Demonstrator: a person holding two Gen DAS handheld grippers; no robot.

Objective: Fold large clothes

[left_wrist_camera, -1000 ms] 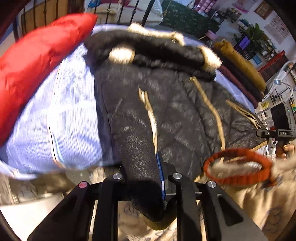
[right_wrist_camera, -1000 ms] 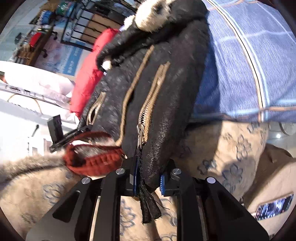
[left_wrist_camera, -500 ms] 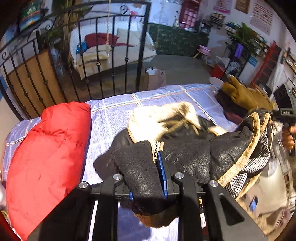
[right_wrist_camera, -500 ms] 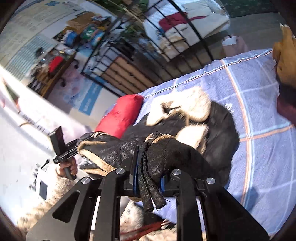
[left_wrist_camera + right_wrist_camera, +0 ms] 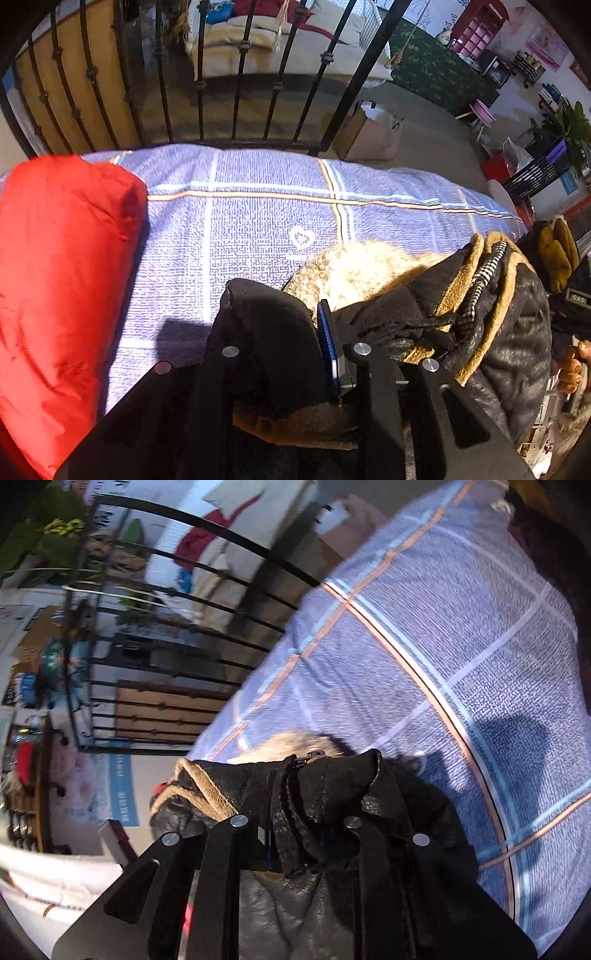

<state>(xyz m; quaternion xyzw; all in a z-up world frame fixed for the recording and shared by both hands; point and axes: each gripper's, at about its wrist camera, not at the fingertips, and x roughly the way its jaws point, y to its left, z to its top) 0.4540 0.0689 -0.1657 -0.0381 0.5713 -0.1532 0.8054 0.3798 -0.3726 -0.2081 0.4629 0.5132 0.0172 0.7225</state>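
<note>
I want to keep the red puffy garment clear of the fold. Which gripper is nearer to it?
Left. The left gripper grips the black leather jacket just beside the red puffy garment; the right gripper grips the jacket's far side.

My left tongs are clamped on a bunched fold of the black jacket; my right tongs pinch its zipper edge.

A blue plaid bedsheet filled the centre of the left wrist frame. A red padded item lay on it at far left. A black iron railing crossed the top, with a cardboard box on the floor at upper right.
</note>
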